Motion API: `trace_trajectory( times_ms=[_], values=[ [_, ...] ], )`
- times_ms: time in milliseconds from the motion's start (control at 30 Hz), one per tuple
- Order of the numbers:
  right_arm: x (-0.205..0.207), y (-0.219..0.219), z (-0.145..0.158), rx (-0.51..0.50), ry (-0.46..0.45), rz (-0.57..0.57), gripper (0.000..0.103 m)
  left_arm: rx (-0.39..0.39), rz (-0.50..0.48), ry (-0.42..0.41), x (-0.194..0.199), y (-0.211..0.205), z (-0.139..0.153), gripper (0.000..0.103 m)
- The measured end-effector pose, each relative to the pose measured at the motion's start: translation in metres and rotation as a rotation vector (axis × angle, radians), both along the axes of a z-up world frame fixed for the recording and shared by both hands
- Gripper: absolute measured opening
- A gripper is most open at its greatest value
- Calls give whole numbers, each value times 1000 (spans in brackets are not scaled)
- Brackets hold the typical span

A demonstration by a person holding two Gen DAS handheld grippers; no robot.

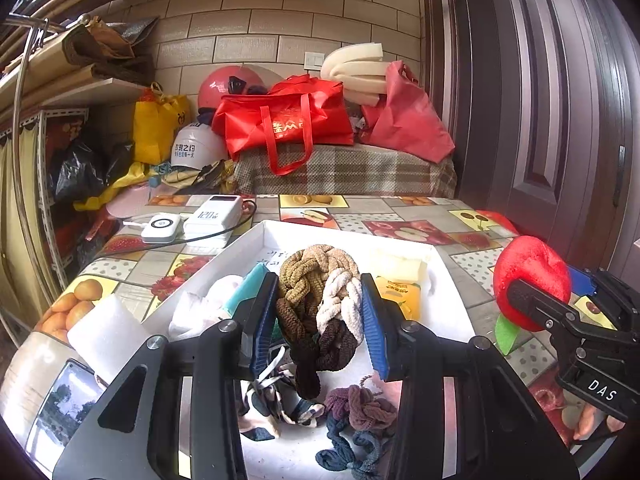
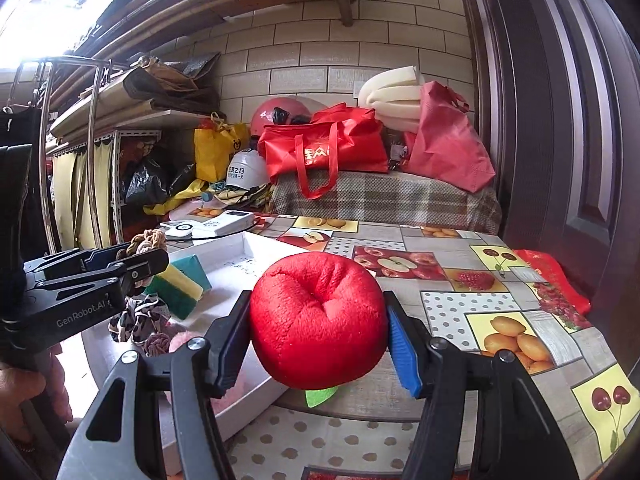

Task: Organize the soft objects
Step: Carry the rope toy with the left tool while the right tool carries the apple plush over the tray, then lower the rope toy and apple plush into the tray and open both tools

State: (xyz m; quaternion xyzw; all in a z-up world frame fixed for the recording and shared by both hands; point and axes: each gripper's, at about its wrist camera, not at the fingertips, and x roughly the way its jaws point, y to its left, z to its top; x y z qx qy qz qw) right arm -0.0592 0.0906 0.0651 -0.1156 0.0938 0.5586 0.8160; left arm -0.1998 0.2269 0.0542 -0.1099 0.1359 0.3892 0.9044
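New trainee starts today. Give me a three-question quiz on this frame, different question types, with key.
1. True or false: the left gripper holds the braided plush piece above the white tray.
2. What does the right gripper grip? A) plush red apple B) sponge C) power bank
3. Fill in: the green and yellow sponge lies in the ____.

Key: 1 true; 2 A, the plush red apple; 3 tray.

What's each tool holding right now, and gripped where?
Left tool clamps the braided scrunchie bundle across its middle, above the white tray. Right tool pinches the red plush apple by its sides.
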Motion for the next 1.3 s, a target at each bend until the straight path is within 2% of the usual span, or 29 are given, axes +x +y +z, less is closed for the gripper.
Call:
trace_trajectory(
  times_ms=[200, 433, 800, 867, 1300],
  values=[
    [-6, 22, 0, -4, -7, 19, 63, -40, 22, -28, -6, 10, -1, 39],
    [-11, 45, 0, -18, -31, 44, 63, -50, 70, 13, 1, 20, -3, 39],
    [-36, 67, -1, -50, -139, 130, 63, -127, 112, 23, 1, 39, -9, 39],
    [-35, 72, -2, -59, -136, 137, 63, -143, 117, 22, 0, 43, -9, 39],
    [-21, 92, -7, -117, -76, 112, 64, -112, 154, 58, 7, 45, -8, 40]
  ],
)
